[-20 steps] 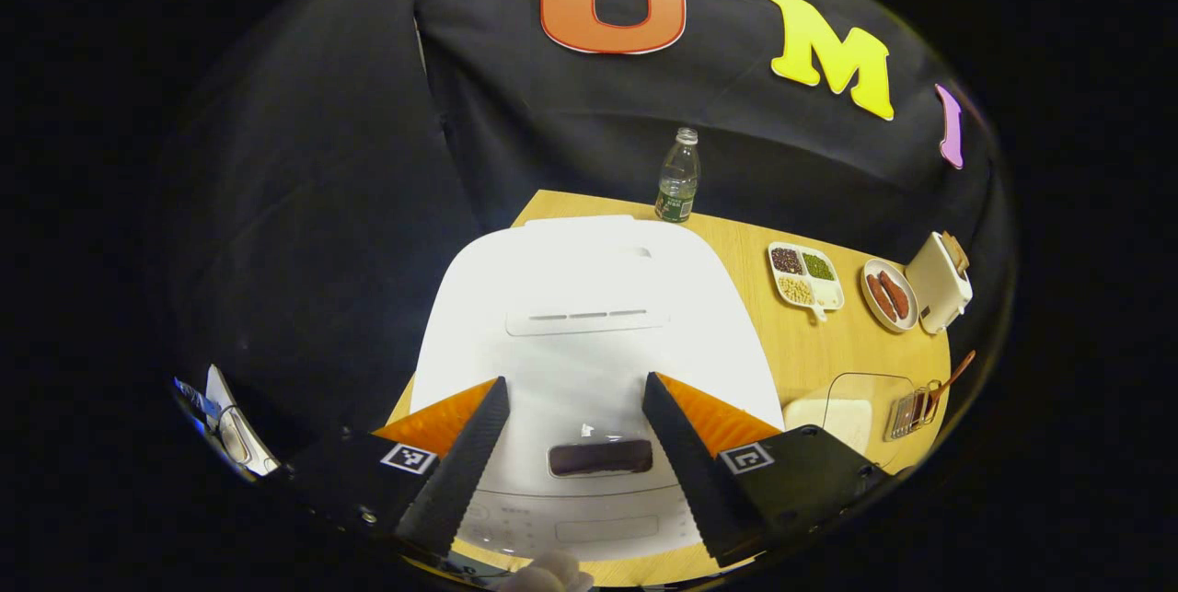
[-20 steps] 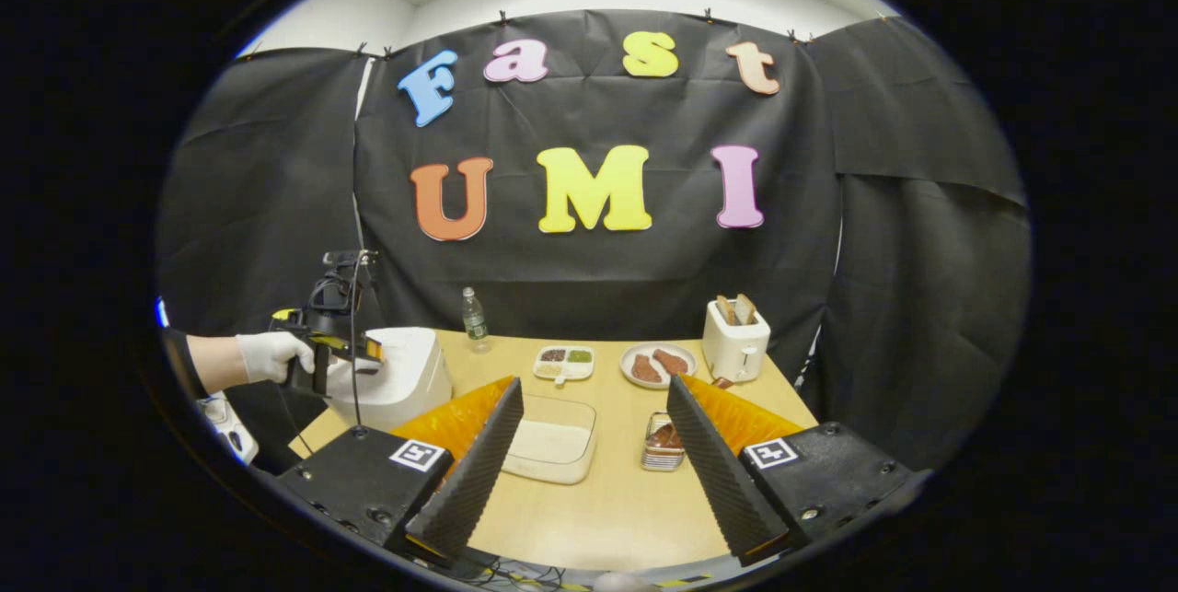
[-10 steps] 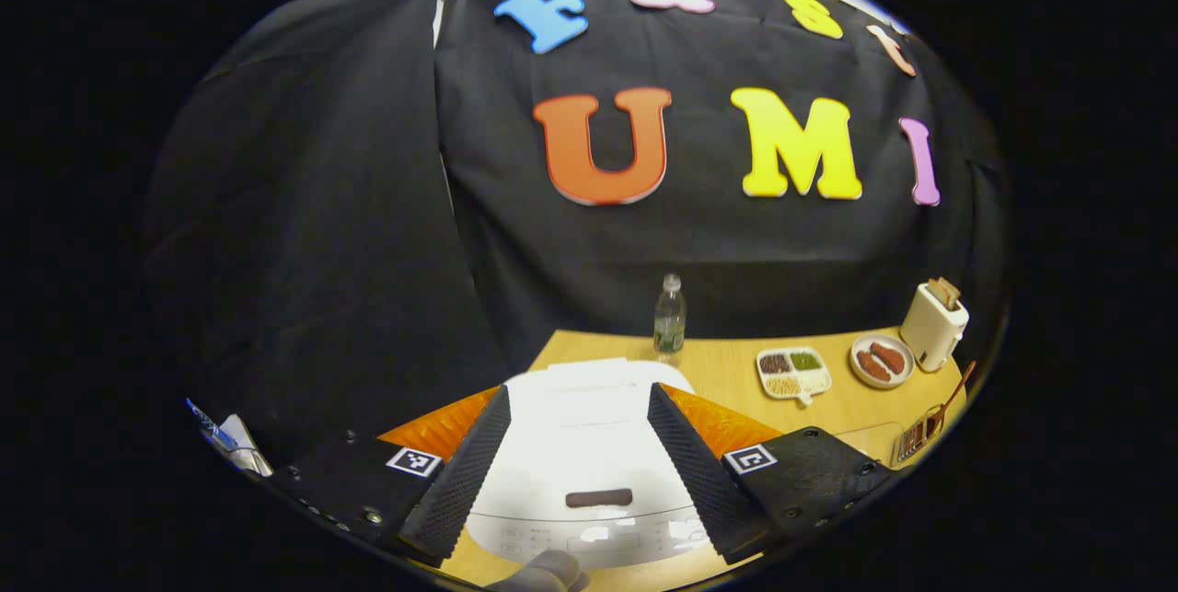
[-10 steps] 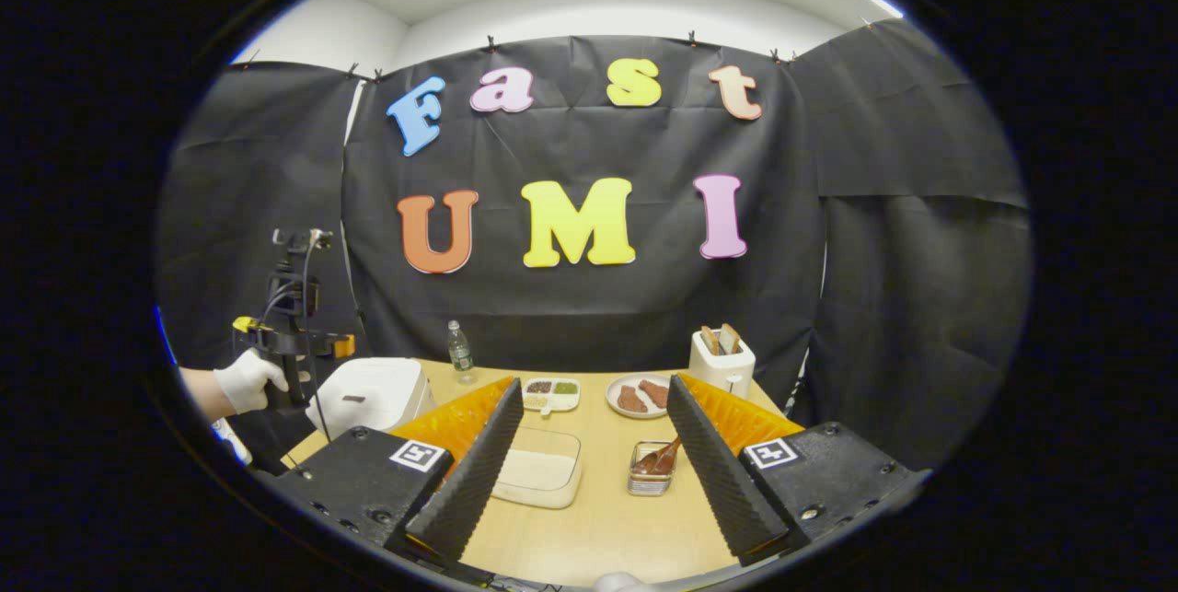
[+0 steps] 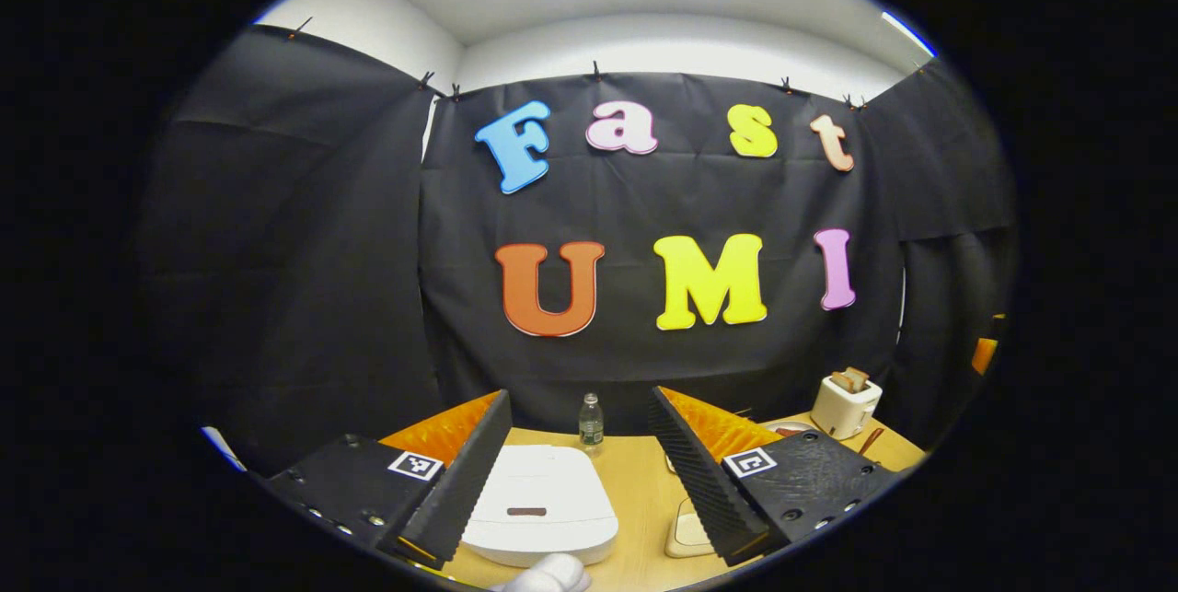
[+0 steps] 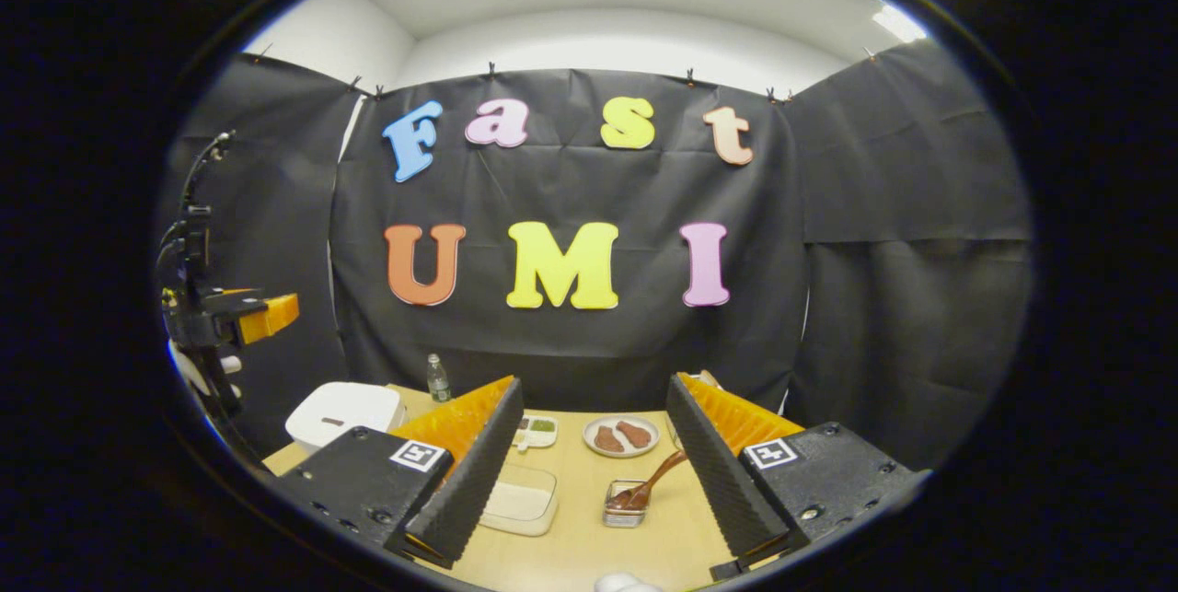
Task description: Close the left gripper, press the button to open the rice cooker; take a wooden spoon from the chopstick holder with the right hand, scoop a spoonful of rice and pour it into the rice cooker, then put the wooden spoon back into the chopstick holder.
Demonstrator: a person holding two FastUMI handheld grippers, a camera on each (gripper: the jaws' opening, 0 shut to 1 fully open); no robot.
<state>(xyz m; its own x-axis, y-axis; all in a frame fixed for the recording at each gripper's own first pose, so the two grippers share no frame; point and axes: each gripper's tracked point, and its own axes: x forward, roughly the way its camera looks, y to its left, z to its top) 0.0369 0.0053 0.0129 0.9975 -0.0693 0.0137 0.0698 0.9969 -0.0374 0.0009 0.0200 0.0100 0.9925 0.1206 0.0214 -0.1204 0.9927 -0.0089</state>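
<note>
Both your grippers are open and empty: left gripper [image 5: 578, 468] hovers above the closed cooker [image 5: 538, 516] at lower centre; spoon [image 6: 652, 484] stands in its holder [image 6: 625, 504].

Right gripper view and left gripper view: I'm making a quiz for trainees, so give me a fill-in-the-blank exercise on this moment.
1. The lid of the rice cooker is ____.
2. The wooden spoon rests in the ____.
3. The jaws of the right gripper stand ____.
4. The plate holds two pieces of ____.

Missing words: closed; chopstick holder; open; meat
</note>
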